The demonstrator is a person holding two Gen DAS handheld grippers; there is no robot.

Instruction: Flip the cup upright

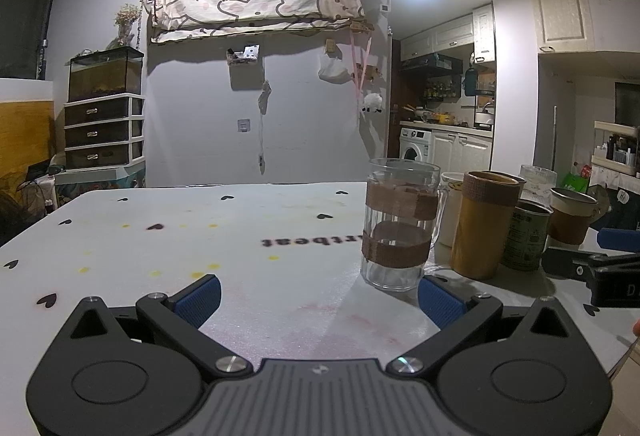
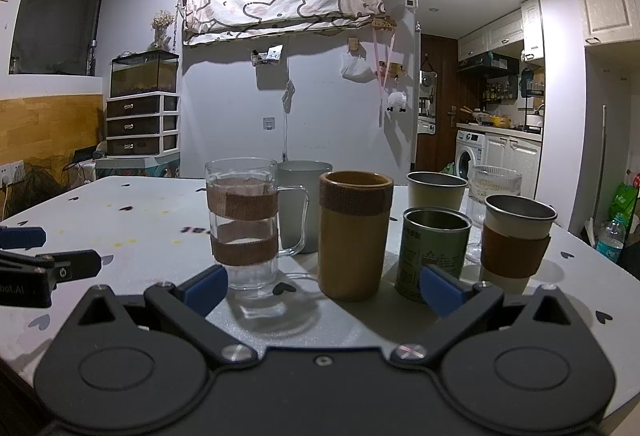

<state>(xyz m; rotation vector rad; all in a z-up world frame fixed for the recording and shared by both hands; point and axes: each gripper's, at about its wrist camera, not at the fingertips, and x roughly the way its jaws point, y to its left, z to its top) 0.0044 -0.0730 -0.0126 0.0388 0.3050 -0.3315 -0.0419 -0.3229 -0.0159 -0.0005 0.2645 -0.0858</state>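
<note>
white heart-dotted table [image 2: 140, 211] (cups [image 2: 354, 236] upright), left claw [image 1: 318, 300] and right claw [image 2: 324, 288] agape.

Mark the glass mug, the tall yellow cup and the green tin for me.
glass mug [image 2: 243, 232], right wrist view, on its body between the two tape bands.
tall yellow cup [image 2: 354, 248], right wrist view, mid-body.
green tin [image 2: 434, 244], right wrist view, on its label.

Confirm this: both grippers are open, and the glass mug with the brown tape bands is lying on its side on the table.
Not quite. The glass mug stands upright on the table, mouth up, as the right wrist view shows. Both the left gripper and right gripper are indeed open.
</note>
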